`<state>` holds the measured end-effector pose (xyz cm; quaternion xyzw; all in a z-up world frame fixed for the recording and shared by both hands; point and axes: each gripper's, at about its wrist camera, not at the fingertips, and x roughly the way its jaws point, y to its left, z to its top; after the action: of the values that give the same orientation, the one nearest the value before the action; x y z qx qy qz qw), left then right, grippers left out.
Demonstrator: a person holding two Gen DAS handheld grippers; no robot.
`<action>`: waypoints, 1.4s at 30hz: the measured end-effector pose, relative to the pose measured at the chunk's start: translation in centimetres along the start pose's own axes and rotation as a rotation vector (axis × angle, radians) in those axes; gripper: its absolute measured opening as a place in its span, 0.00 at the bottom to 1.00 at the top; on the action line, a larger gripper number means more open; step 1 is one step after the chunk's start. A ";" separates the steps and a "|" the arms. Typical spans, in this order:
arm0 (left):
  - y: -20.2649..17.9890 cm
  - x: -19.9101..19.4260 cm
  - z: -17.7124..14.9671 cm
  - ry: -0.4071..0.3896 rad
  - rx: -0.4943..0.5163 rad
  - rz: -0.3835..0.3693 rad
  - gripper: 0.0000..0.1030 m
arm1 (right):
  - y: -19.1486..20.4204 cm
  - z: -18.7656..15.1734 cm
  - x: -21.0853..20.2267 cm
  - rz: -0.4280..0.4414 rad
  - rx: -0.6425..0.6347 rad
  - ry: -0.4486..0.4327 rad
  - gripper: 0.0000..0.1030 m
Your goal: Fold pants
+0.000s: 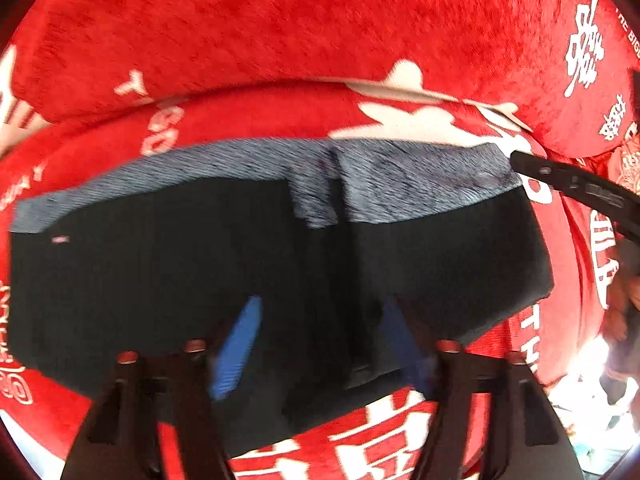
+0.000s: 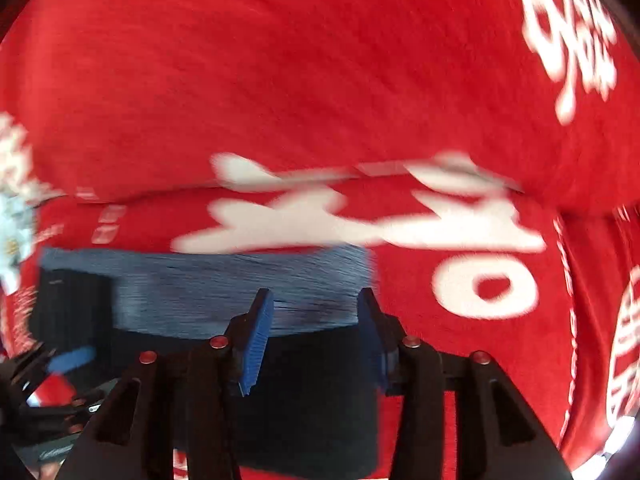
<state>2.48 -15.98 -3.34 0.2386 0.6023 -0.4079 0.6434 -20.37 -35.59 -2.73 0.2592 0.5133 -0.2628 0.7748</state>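
Red plush fabric printed with white characters covers everything behind and beneath the work, a soft surface [image 1: 280,32] that rises into a cushioned bank beyond the fingers in both wrist views. On it lie the pants [image 1: 200,272], dark cloth already doubled into a broad rectangular bundle with a grey ribbed waistband [image 1: 420,184] along the edge farthest from the fingers; the flat, squared shape suggests that at least one fold is made and the bundle is laid out for another. The left gripper [image 1: 324,344] hangs over the near edge of the bundle with its blue-padded fingers [image 1: 236,352] spread wide, cloth showing between them but nothing pinched, probably poised to take the near hem. The right gripper [image 2: 316,332] sits at the bundle's other end, its fingers [image 2: 256,344] likewise parted, straddling the line where waistband meets dark cloth [image 2: 312,384]; whether the pads touch the fabric is hard to tell through the motion blur. In the left wrist view the right tool's dark finger tip reaches the waistband's far right corner. Placing the two grippers toward opposite ends seems meant to let both lift the bundle evenly so that it folds without skewing.
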 end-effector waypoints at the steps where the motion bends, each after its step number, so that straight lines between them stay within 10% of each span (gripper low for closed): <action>1: 0.6 -0.4 -0.2 -0.009 -0.006 0.013 0.71 | 1.5 0.0 0.0 0.049 -0.021 0.018 0.40; 8: 4.6 -1.4 -2.1 0.016 -0.078 0.086 0.71 | 8.1 -0.4 8.3 0.339 0.147 0.200 0.36; 16: 9.3 -2.5 -5.5 0.054 -0.143 0.130 0.71 | 13.4 -3.6 6.3 0.384 0.060 0.233 0.39; 23: 11.1 -4.0 -6.5 0.065 -0.179 0.143 0.71 | 11.2 -5.0 0.7 0.256 0.105 0.146 0.39; 29: 11.6 -4.5 -6.9 0.075 -0.159 0.145 0.71 | 7.9 -9.6 2.1 0.251 0.343 0.248 0.39; 42: 10.6 -7.3 -7.1 0.093 -0.095 0.109 0.71 | 11.1 -9.6 -1.7 0.193 0.180 0.261 0.46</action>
<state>7.39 -2.78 0.62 0.2589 0.6362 -0.3317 0.6467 -19.74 -20.81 -2.96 0.4074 0.5566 -0.1961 0.6970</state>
